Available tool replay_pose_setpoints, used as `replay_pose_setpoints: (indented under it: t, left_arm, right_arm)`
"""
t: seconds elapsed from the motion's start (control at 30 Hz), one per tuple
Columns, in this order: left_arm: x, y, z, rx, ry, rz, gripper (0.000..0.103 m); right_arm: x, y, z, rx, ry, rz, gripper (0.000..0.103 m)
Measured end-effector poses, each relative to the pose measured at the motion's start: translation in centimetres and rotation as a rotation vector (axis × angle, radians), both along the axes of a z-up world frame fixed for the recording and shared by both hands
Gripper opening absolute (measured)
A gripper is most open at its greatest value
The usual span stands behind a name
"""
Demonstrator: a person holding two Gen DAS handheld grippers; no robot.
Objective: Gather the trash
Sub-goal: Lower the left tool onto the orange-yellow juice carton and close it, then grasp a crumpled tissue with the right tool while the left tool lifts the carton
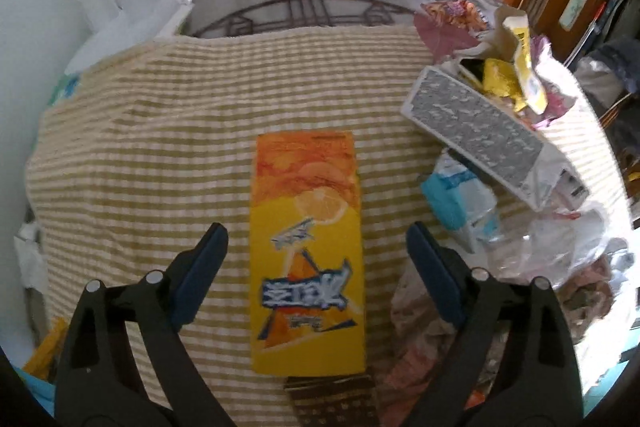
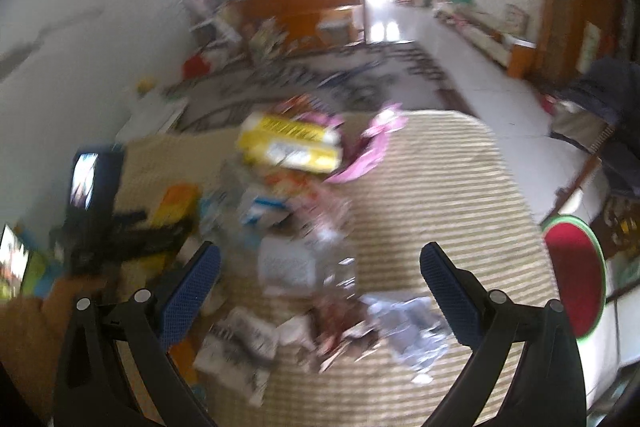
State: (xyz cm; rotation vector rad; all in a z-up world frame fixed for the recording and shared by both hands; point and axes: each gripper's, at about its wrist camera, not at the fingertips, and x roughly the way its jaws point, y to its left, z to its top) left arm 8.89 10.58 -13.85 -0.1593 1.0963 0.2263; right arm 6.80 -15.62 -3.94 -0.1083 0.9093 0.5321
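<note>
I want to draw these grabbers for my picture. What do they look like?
Both look alike. The left gripper has black plastic arms shaped like big tongs, with round silver rivets at the joints and flat dark blue pads on its fingers. The right gripper matches, and its blue pads show a bumpy dotted texture. No cables show.

The ribbed, beige-and-white striped cloth [image 1: 160, 131] looked soft and matt, and on it lay a long orange-and-yellow cardboard carton [image 1: 308, 247] with a smooth, faintly glossy printed face. Beside it, the white box with a grey speckled panel [image 1: 476, 131] appeared to be matt card, near a crinkled clear plastic bag [image 1: 560, 239] that shone. In the right wrist view a crumpled silvery foil wrapper [image 2: 412, 327] looked glossy, though blurred.
</note>
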Motion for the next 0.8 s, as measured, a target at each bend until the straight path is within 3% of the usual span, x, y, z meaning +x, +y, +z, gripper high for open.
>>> replay_pose_setpoints:
  t: [0.07,0.17,0.3,0.5,0.63,0.7,0.8]
  left_arm:
    - [-0.1,0.2,-0.1,-0.015,-0.003,0.016,0.088]
    - [-0.2,0.6,0.3,-0.031,-0.01,0.024,0.057]
    - [-1.1,1.4,1.6,-0.058,-0.058,0.041,0.056]
    - [-4.3,2.5,6.4,-0.101,-0.206,0.118,0.056]
    - [-5.7,1.9,9.3,-0.1,-0.274,0.118,0.056]
    - [-5.9,1.5,10.0,-0.1,-0.283,0.109,0.056]
    - [-6.2,1.3,10.1,-0.113,-0.29,0.112,0.056]
  right_arm:
    - [-0.7,1.7,-0.8,0.002,0.037,0.073,0.096]
    - [-1.4,3.8,-1.9,0.018,0.1,0.164,0.096]
    - [-1.7,5.7,-3.1,0.039,0.155,0.228,0.093]
    - [0.2,8.2,-4.9,0.057,0.256,0.244,0.081]
    - [1.3,9.9,-6.1,0.063,0.308,0.256,0.074]
    - [1.7,10.5,-6.7,0.057,0.334,0.255,0.068]
    - [2.1,11.1,-7.9,0.051,0.377,0.258,0.043]
